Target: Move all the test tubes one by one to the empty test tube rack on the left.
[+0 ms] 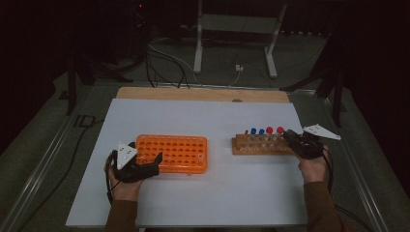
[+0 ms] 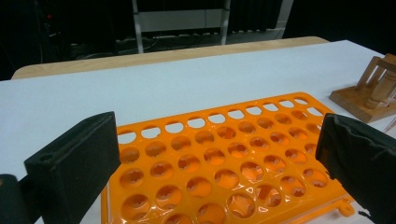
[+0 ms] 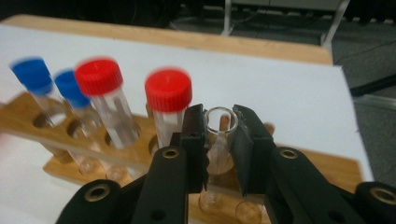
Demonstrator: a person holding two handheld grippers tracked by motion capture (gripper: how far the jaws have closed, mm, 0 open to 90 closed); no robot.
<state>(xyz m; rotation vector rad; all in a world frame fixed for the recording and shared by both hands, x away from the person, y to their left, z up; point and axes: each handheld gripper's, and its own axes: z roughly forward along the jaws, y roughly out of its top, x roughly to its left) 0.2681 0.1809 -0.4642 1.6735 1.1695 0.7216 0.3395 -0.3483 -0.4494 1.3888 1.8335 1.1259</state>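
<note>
Presently, left tongs (image 2: 219, 163) stand wide apart over the near left corner of the orange rack (image 2: 224, 158), apparently steadying it as the destination. Further right, right tongs (image 3: 219, 140) are clamped on an uncapped clear glass tube (image 3: 219, 140) seated at the right end of the wooden rack (image 3: 322, 170), beside the red-capped tubes (image 3: 168, 91) — likely gripped for lifting out.
</note>
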